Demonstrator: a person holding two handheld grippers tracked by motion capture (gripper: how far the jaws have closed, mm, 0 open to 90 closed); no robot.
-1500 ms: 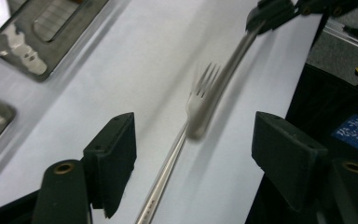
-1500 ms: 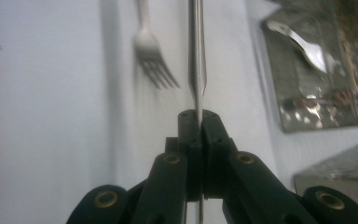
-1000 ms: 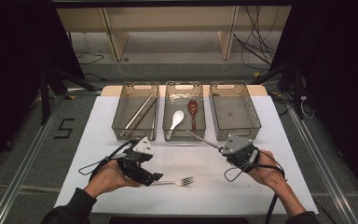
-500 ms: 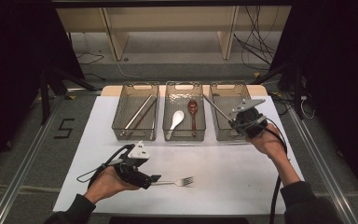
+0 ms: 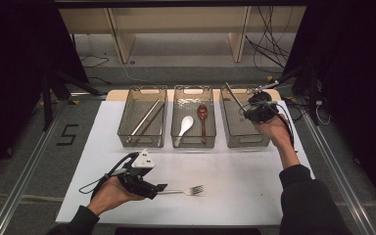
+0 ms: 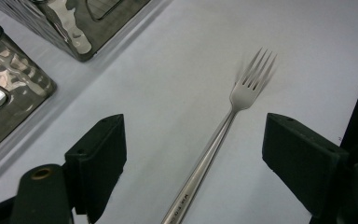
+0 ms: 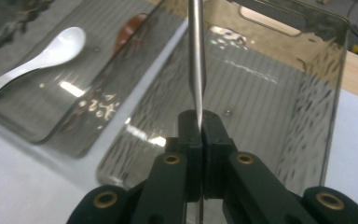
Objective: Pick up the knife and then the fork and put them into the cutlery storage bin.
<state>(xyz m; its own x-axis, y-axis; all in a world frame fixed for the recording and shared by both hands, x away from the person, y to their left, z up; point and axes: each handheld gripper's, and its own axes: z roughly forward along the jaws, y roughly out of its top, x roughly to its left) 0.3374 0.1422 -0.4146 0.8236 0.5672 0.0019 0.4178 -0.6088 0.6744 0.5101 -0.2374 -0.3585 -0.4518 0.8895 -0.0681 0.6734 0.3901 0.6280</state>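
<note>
Right hand-held gripper (image 7: 199,135), at two o'clock over the right bin (image 5: 240,142), clenches a thin metal utensil (image 7: 196,56); left hand-held gripper (image 6: 193,158) gapes, released, around a fork (image 6: 233,116).

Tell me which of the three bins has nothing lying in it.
The right bin: the left bin holds chopsticks, the middle bin two spoons.

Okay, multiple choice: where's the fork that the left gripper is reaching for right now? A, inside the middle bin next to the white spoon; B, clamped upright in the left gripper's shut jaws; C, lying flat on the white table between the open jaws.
C: the left gripper view shows the fork lying on the white table, untouched between the left gripper's open jaws.
</note>
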